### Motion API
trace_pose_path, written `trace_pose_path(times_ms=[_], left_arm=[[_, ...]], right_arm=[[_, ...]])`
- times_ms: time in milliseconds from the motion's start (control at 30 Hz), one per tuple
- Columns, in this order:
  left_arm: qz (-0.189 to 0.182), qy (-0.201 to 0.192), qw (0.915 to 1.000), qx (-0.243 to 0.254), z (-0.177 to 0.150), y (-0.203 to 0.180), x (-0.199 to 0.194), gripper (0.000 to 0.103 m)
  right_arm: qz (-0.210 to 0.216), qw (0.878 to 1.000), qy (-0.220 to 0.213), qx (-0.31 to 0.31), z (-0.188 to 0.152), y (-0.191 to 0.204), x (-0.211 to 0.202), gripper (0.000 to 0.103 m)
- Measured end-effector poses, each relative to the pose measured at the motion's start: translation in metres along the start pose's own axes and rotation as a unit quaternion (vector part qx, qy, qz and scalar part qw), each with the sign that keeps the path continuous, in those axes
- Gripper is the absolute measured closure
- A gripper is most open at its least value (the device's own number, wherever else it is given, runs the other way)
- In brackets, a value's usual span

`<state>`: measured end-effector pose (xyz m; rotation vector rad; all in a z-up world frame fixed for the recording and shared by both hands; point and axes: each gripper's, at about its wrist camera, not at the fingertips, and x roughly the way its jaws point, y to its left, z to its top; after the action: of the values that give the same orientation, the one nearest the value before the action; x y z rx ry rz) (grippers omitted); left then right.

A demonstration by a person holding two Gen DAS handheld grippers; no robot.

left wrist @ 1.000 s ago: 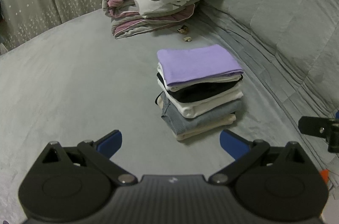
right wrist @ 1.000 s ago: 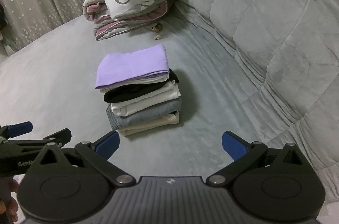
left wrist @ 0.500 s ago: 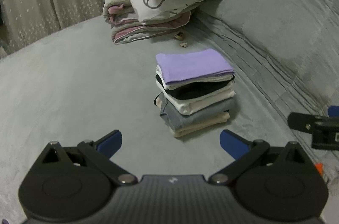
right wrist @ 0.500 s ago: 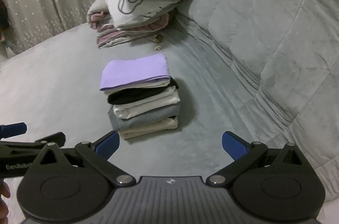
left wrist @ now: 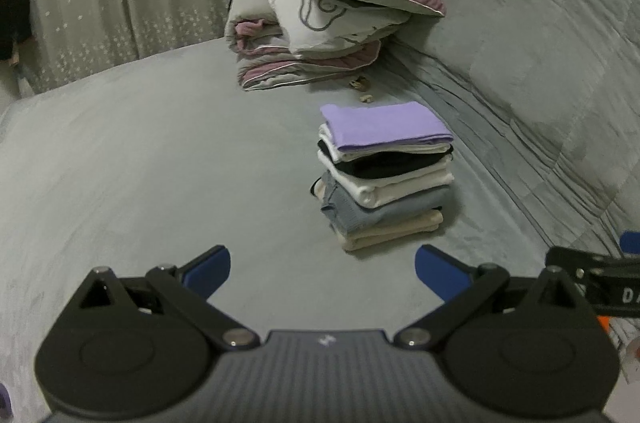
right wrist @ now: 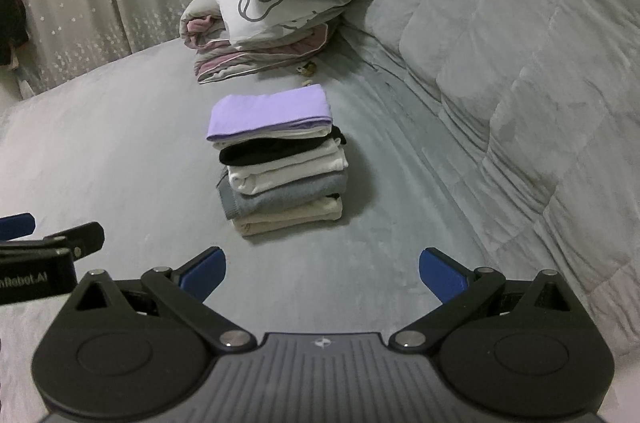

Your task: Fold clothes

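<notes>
Hovering apart over grey bedspread (left wrist: 140,163): left gripper (left wrist: 322,269), right gripper (right wrist: 322,269), jaws of both spread wide, holding nothing. Folded clothes stack (right wrist: 280,163) ahead, lilac piece on top, near pillow pile (right wrist: 280,11). 2 small objects (left wrist: 362,89) behind stack, too blurred to identify.

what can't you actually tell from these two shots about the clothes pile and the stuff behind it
- Stack of folded clothes: only the lavender top piece shows its face; the garments below show edges only, so their types are hidden in both views.
- Small objects by the folded quilt: too small to identify.
- Unfolded clothes: none visible; the area behind both open grippers is outside the frame.
</notes>
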<state>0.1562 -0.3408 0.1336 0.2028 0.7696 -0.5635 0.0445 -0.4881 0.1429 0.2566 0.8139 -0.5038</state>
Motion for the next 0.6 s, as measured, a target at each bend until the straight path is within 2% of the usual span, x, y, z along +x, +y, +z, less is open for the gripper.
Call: trace_pose_path(times_ms=[200, 433, 600], left_arm=[[0.006, -0.007, 0.9999, 0.005, -0.018, 0.006, -0.015, 0.0], [-0.01, -0.003, 0.9993, 0.036, -0.045, 0.004, -0.035, 0.0], [0.003, -0.009, 0.9993, 0.036, -0.064, 0.009, -0.047, 0.0]], right_arm=[[0.004, 1.0, -0.001, 0.011, -0.02, 0.006, -0.016, 0.0], [0.011, 0.999, -0.02, -0.032, -0.049, 0.025, -0.037, 0.0], [0.031, 0.997, -0.065, -0.039, -0.072, 0.026, -0.054, 0.0]])
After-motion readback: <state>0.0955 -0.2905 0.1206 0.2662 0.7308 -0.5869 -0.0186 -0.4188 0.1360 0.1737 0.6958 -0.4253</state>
